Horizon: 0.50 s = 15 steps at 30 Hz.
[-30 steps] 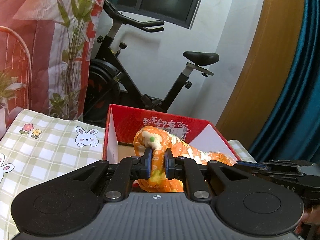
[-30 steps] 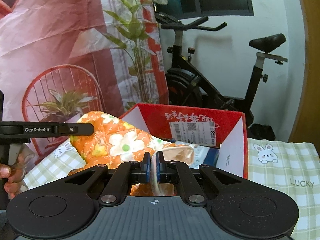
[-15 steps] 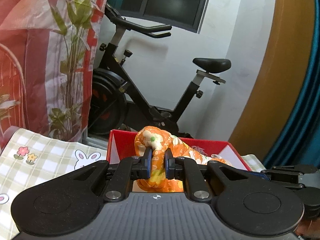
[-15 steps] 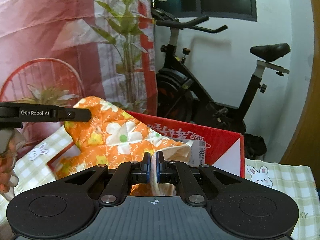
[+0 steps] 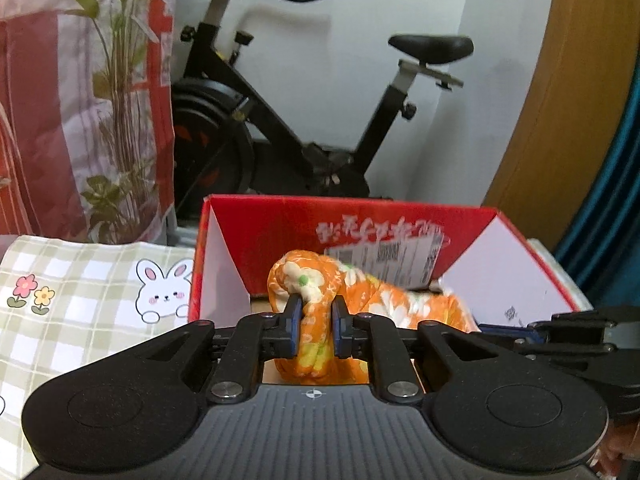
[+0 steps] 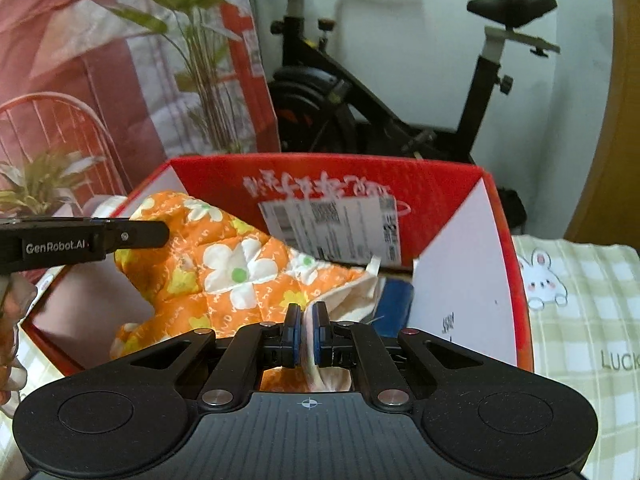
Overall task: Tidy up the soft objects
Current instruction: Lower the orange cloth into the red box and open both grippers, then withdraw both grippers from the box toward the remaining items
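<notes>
My left tongs (image 5: pixel 313 326) are easing apart, though a bunched fold of the quilted orange cloth (image 5: pixel 320 292) sits pinched between their blue pads (image 5: pixel 295 322). My right tongs (image 6: pixel 305 330) are nearly closed on the cloth's cream-lined edge, their jaws just beginning to part too. The cloth is soft and puffy, printed with white and yellow flowers, and it sags between my two grips inside the red box (image 6: pixel 440 184). That box is corrugated card with plain white inner flaps and a paper label (image 6: pixel 332 228) on its far wall. It stands on a bench covered by a green checked cloth with rabbits (image 5: pixel 80 300).
</notes>
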{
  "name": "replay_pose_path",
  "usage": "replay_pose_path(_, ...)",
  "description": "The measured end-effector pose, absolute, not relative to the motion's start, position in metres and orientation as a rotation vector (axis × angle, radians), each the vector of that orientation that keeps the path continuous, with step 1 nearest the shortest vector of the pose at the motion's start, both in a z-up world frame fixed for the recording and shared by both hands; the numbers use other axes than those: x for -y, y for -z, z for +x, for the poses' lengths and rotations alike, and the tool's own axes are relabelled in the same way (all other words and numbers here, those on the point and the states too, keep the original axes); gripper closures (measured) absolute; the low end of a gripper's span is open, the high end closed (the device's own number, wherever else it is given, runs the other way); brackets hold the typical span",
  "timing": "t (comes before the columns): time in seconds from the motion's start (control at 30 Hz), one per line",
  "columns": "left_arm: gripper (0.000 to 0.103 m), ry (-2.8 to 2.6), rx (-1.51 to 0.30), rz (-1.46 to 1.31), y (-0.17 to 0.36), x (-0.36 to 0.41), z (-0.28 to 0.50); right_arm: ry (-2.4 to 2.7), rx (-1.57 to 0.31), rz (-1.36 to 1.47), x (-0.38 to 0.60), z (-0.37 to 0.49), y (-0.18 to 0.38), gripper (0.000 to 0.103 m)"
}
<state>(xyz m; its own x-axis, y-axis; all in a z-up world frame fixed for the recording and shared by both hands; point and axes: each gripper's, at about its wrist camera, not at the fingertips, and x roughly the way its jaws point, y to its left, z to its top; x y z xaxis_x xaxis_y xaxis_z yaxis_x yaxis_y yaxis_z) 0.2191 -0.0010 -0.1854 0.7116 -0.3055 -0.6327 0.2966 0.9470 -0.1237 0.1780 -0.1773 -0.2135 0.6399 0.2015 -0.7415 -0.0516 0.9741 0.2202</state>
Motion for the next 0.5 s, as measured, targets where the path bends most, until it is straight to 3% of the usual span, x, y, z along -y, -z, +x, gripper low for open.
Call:
replay_pose_path(0.07,0.054,0.333,-0.712,0.001,0.185,0.002,0.219,-0.124,-0.89,0.168,0.175,0.178,0.216,0.086)
replay_pose_path(0.13,0.043,0.338,-0.689,0.005,0.182,0.003,0.216,-0.11,-0.893,0.154,0.173,0.177,0.215,0.078)
replay_pose_path(0.2,0.038,0.34,-0.677,0.022,0.178,0.005,0.212,-0.099,-0.895,0.145,0.171,0.175,0.213,0.058)
replay_pose_path(0.33,0.027,0.331,-0.67,0.041,0.171,0.004,0.207,-0.097,-0.881,0.132,0.17,0.17,0.205,0.045)
replay_pose_path(0.43,0.019,0.325,-0.673,0.049,0.166,0.004,0.198,-0.105,-0.866,0.13,0.169,0.163,0.196,0.03)
replay_pose_path(0.5,0.014,0.318,-0.671,0.052,0.162,0.001,0.191,-0.113,-0.847,0.132,0.168,0.157,0.19,0.013)
